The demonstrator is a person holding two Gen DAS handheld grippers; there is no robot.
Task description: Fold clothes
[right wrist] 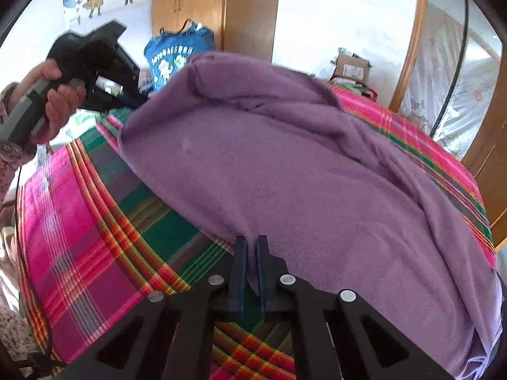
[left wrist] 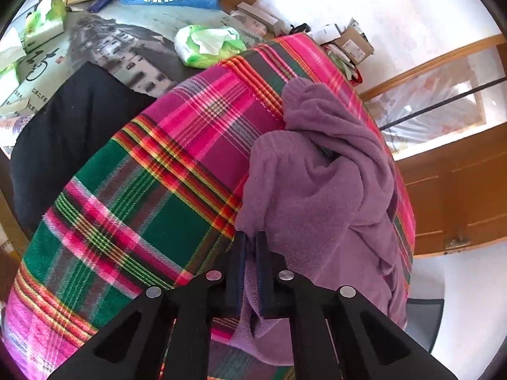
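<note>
Purple garment, rumpled, on plaid cloth, mid-frame. Left hand-held gripper and right hand-held gripper each pinching an edge. Best kept taut, level, both edges carried together.

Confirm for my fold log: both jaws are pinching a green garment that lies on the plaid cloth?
Not green: the garment is purple, as the right wrist view shows. Both the left gripper and the right gripper do pinch its edge over the plaid cloth.

Both grippers are black plastic with round silver screws and dark blue fingers; the left gripper has a grey handle; floral sleeve.
</note>
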